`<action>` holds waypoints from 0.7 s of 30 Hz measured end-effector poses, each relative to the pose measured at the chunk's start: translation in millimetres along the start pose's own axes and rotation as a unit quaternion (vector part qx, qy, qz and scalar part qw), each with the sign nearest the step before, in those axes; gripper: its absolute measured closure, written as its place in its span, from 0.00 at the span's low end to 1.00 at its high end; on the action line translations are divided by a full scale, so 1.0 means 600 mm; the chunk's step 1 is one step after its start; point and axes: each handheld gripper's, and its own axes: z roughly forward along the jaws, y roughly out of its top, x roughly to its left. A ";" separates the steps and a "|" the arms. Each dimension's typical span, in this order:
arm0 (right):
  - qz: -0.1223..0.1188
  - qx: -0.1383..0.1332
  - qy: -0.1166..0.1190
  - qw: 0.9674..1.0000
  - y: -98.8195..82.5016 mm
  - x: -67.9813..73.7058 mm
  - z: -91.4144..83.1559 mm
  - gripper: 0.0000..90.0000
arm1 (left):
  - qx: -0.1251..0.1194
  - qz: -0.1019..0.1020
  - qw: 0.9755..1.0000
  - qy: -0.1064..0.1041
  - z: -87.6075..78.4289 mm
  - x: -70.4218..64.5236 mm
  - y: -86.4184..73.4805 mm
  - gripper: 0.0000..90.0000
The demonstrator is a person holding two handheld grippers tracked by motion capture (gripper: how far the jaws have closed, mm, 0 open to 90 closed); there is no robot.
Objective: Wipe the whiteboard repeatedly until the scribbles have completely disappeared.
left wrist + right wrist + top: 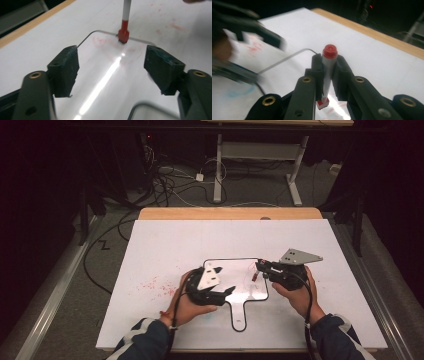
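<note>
A red-tipped whiteboard marker (328, 65) stands nearly upright with its tip on a small handled whiteboard (235, 290) lying on the white-covered table (165, 240), clamped mid-barrel by the right tool (261, 267). Light, rigid and smooth, the marker looks best gripped around the barrel. The left tool (111, 66) hovers over the board with jaws spread wide, holding nothing. Red smudges (155, 284) mark the table.

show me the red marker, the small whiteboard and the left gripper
red marker (328, 67), right gripper view, on its white barrel
small whiteboard (239, 270), high view, on its bare face
left gripper (111, 68), left gripper view, midway between fingertips
</note>
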 end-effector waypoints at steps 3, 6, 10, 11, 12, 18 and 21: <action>-0.008 0.016 -0.014 1.000 0.001 -0.005 0.012 0.90 | 0.004 0.001 1.000 0.031 -0.058 0.010 -0.037 0.26; -0.010 0.024 -0.008 1.000 0.000 -0.018 0.028 0.90 | 0.004 -0.031 0.998 0.055 -0.101 0.018 -0.075 0.26; -0.023 0.036 -0.020 0.999 -0.003 -0.035 0.048 0.90 | 0.019 -0.068 0.995 0.074 -0.141 0.020 -0.125 0.26; -0.026 0.032 -0.016 0.999 -0.003 -0.038 0.051 0.90 | 0.028 -0.067 0.994 0.080 -0.147 0.017 -0.135 0.26; -0.032 0.023 -0.013 0.999 -0.004 -0.046 0.058 0.90 | 0.033 -0.070 0.994 0.078 -0.152 0.015 -0.143 0.26; -0.038 0.035 -0.016 0.999 0.000 -0.052 0.059 0.90 | 0.066 -0.068 0.991 0.090 -0.167 0.010 -0.172 0.25; -0.037 0.040 0.018 0.998 -0.001 -0.040 0.050 0.90 | 0.054 -0.081 0.992 0.085 -0.176 0.013 -0.176 0.24</action>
